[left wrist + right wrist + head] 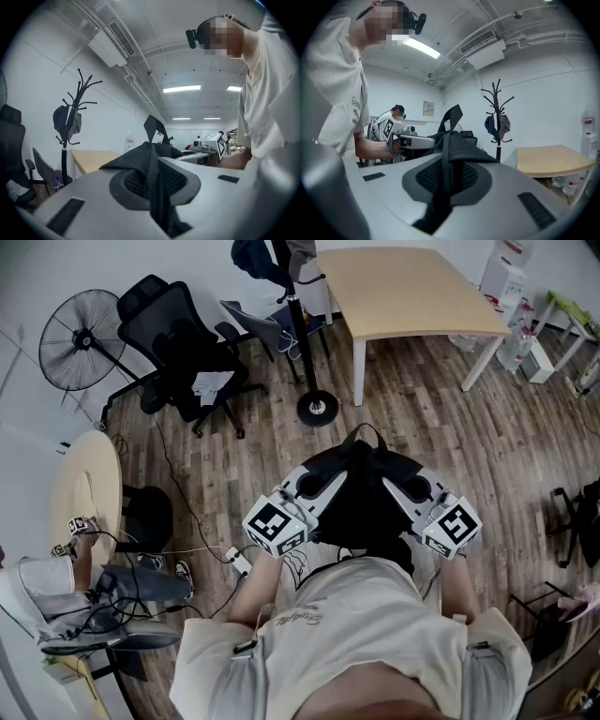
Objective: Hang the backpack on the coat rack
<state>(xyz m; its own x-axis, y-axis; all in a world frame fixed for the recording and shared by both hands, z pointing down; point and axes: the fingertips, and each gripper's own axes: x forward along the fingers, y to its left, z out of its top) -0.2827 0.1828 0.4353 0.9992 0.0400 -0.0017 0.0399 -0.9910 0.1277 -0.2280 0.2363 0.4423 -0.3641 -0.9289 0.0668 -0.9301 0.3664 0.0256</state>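
The black backpack [364, 493] hangs in front of my chest, held up between both grippers. My left gripper [322, 486] is shut on the bag's left side, with a fold of black strap [151, 174] pinched in its jaws. On the other side my right gripper [413, 491] is shut on another black strap [446, 169]. The black coat rack [296, 322] stands ahead on a round base [318, 409], beyond the bag and apart from it. A dark blue item and a grey one hang on the coat rack [69, 123], which also shows in the right gripper view [498, 118].
A black office chair [183, 345] and a grey chair [256, 324] stand left of the rack, with a floor fan [81, 339] further left. A wooden table [405, 289] is right of the rack. A round table [86, 491], a seated person and floor cables lie to my left.
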